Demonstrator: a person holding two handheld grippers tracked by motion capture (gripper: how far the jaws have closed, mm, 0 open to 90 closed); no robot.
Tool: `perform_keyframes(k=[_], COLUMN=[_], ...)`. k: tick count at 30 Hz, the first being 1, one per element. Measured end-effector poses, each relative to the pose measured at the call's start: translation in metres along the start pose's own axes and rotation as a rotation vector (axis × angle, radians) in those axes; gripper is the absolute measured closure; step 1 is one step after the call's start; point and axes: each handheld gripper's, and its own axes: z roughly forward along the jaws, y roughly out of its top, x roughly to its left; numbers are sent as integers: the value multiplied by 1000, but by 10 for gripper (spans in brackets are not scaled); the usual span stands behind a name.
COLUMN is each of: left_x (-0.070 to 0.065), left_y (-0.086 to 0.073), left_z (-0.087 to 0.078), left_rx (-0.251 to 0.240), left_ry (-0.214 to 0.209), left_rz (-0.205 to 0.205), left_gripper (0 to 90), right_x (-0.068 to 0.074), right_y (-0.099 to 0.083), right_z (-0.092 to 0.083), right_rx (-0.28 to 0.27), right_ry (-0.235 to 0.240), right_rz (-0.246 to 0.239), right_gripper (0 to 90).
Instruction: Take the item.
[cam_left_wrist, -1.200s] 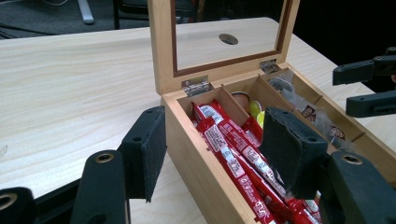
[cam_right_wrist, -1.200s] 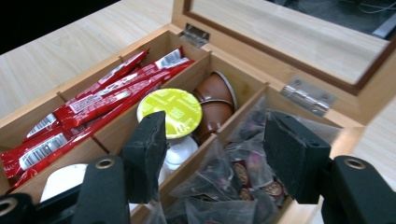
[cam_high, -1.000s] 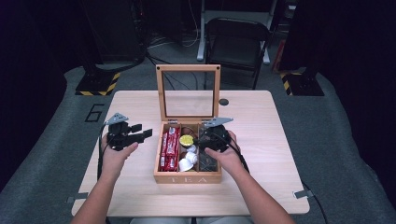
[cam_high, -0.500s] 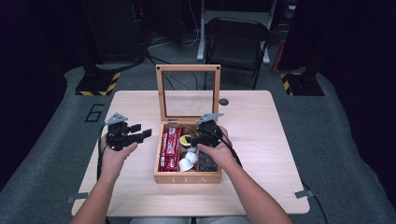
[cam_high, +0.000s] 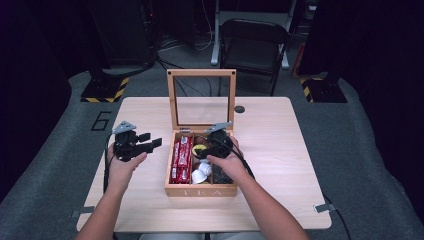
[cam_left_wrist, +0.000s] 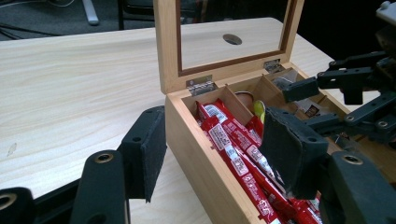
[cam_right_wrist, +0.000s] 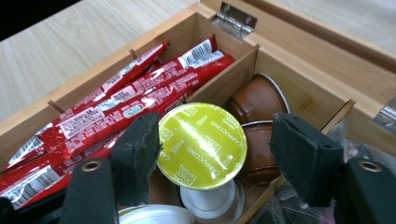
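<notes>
Capsules: one yellow-lidded capsule (cam_right_wrist: 201, 144), two brown capsules (cam_right_wrist: 257, 100).

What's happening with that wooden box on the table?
A person holding a gripper in each hand is working at an open wooden tea box. The right gripper is over the middle compartment, its jaws just opening around a yellow-lidded capsule, pads apart from it. The left gripper hovers open beside the box, near the red sachets.
</notes>
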Motion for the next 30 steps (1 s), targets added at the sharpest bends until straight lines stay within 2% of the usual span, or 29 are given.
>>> perform_keyframes(k=[7,15,16,19,20,26,30], left_x=[2,1,1,1,1,1,1], left_y=[-1,-1,-1,-1,-1,-2,-1], left_z=[0,1,1,1,0,1,1], left_rx=[2,3,1,0,0,3,0], left_ry=[-3,-1,-1,0,1,1,1], left_rz=[-5,-2,-5,-5,-5,-5,-5], left_gripper=[403,403,403,403,403,403,404], right_x=[2,4,5,5,6,6,6], right_y=[-1,-1,-1,-1,-1,-2,-2], right_z=[7,8,9,10,10,12,13], right_rx=[19,18,11,9,25,37,46], right_ry=[10,17,21,26,31,21,19], right_rz=[0,2,14,-9,-8,-22,-11], right_gripper=[314,313,313,308,304,297,302])
